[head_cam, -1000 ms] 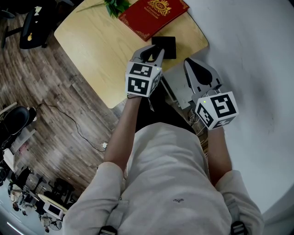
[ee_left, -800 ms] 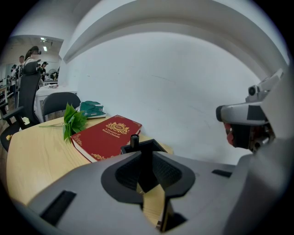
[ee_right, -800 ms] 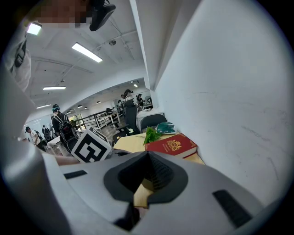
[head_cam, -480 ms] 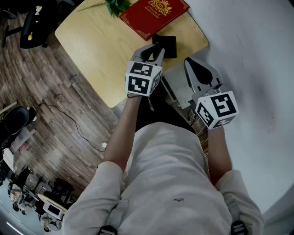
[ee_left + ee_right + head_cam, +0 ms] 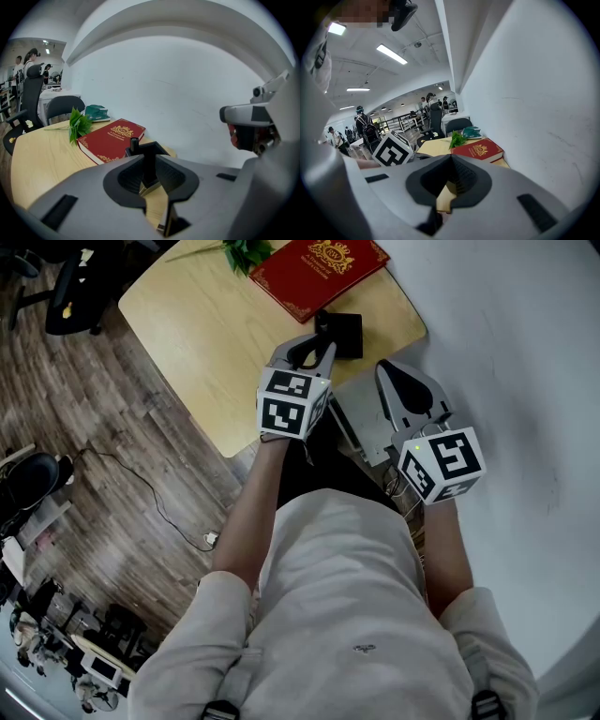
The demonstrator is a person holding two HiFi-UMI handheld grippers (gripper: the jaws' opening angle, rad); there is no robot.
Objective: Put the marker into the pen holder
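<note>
The marker (image 5: 134, 142) is seen standing in the pen holder (image 5: 161, 148) just ahead of the left gripper (image 5: 150, 158) (jaws slightly parted, nothing held). The right gripper (image 5: 451, 157) is closed and empty.

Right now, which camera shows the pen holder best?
The left gripper view: the pen holder sits straight ahead, open top visible, a dark marker standing at its corner. The head view shows it only as a small black square beside the red book. The right gripper view does not show it.
</note>
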